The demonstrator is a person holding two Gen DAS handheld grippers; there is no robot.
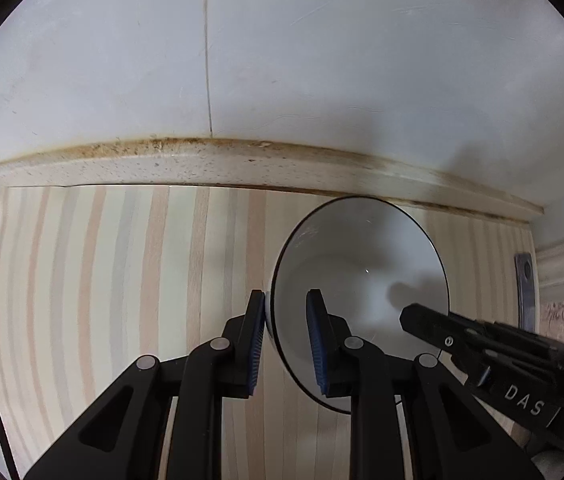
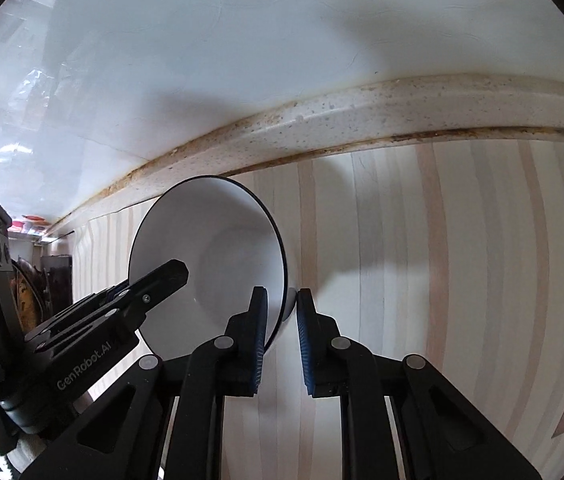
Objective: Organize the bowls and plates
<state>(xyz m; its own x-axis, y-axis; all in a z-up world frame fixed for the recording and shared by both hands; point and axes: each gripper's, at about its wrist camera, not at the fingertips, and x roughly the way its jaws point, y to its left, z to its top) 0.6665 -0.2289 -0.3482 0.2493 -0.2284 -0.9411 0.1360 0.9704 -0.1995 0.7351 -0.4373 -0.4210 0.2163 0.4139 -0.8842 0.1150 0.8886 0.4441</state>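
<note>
Both the left gripper (image 1: pixel 285 300) and the right gripper (image 2: pixel 282 298) are clamped on opposite rims of the white bowl (image 1: pixel 362 264), which looks stiff, smooth, probably slippery and breakable.

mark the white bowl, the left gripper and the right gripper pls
white bowl with thin dark rim (image 1: pixel 366 252): left wrist view, inner wall.
left gripper (image 1: pixel 286 300): left wrist view, midway between its fingertips, at the bowl's rim.
right gripper (image 2: pixel 282 298): right wrist view, midway between its fingertips, at the rim.
</note>
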